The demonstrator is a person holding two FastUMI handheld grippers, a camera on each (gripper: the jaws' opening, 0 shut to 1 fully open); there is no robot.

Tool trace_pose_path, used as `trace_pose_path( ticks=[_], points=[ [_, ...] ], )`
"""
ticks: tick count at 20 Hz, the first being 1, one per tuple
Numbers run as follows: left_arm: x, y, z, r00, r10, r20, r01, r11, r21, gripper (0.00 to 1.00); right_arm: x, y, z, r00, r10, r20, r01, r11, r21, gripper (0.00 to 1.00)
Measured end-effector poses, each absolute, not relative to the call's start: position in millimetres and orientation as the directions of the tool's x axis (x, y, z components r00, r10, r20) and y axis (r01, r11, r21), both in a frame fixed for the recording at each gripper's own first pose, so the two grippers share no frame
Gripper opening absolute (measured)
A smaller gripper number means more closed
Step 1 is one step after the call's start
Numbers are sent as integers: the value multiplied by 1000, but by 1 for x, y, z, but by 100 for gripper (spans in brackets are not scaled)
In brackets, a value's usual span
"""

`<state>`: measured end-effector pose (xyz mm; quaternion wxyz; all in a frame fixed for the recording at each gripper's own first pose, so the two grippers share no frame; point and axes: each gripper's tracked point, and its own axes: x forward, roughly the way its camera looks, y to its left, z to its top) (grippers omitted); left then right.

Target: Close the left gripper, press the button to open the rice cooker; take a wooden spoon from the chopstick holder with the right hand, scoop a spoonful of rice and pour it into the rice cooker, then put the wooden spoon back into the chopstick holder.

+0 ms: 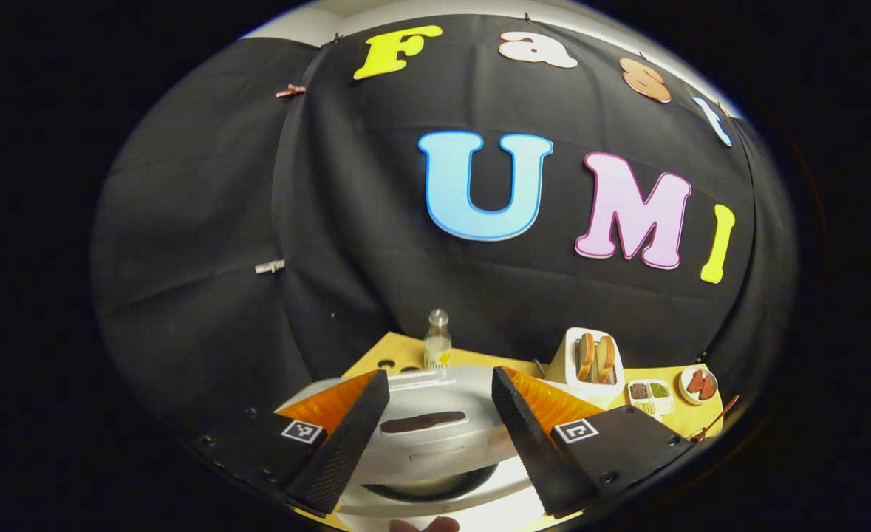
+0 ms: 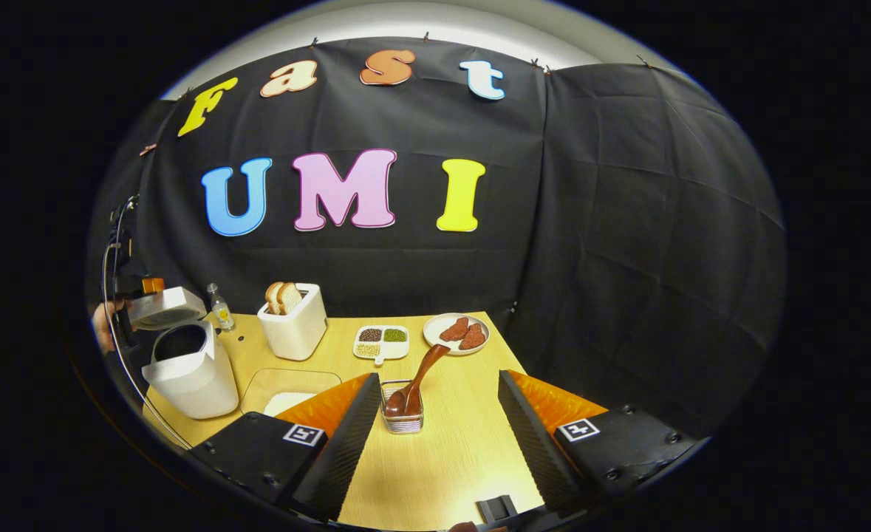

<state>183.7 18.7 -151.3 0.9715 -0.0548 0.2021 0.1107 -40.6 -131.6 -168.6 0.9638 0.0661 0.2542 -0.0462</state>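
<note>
Tabletop [image 2: 465, 443]: wooden spoon [image 2: 417, 384] inside chopstick holder [image 2: 402, 417]

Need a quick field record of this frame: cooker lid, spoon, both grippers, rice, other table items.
cooker lid: rice cooker open, lid raised
wooden spoon: wooden spoon standing tilted in chopstick holder
left gripper: left gripper open, above the cooker
right gripper: right gripper open, empty, chopstick holder ahead between its fingers
rice: clear container with rice, right of cooker
other items: toaster with bread, divided dish, plate, small bottle
</note>
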Motion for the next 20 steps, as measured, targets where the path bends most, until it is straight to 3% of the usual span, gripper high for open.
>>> trace_pose_path(
  ticks=[9, 13, 20],
  points=[
    [141, -3, -237, 831, 212, -514, -230, 973, 28, 99, -47, -122, -174, 869, -13, -495, 93, 986, 137, 99],
    [135, -5, -243, 861, 217, -461, -220, 974, 48, 99, -50, -117, -170, 874, -12, -486, 89, 987, 135, 98],
    [127, -5, -257, 851, 230, -472, -257, 966, 8, 100, -57, -105, -165, 880, 5, -475, 61, 991, 123, 98]
  ],
)
